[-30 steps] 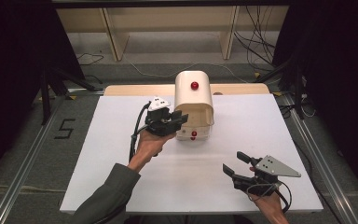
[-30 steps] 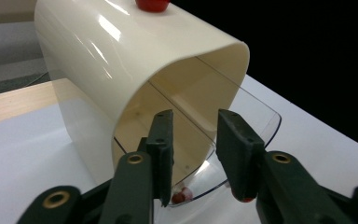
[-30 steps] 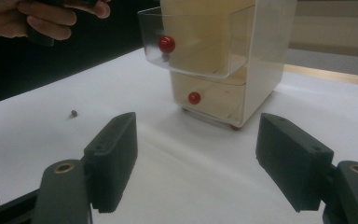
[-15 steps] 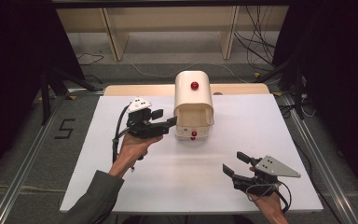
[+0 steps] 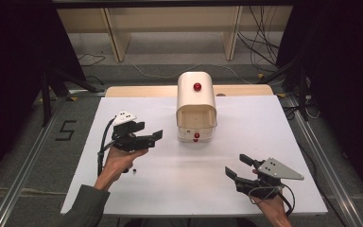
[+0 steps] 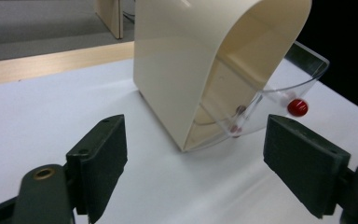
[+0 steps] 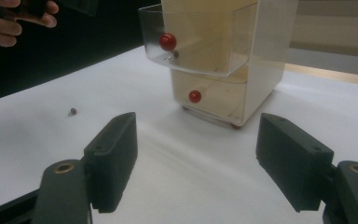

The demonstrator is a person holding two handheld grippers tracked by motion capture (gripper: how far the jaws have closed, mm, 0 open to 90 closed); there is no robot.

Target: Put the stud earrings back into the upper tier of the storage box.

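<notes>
A cream, arch-topped plastic box with red knobs (image 5: 196, 108) is set toward the far edge of the white counter (image 5: 283, 127), its clear curved drawer (image 6: 279, 100) drawn open at the front. The left claw (image 5: 144, 138) is held wide and empty just left of it, probably clear of the drawer. The right claw (image 5: 238, 169), also wide and empty, is parked near the near right corner. A small dark speck (image 7: 73, 111) lies on the counter.

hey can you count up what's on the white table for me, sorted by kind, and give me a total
Cream bread-bin style box with a clear lid: 1
Red knobs on the box: 2 in the high view
Small dark speck on the table: 1
Handheld grippers, left gripper and right gripper: 2, both jaws open
Total: 6
</notes>
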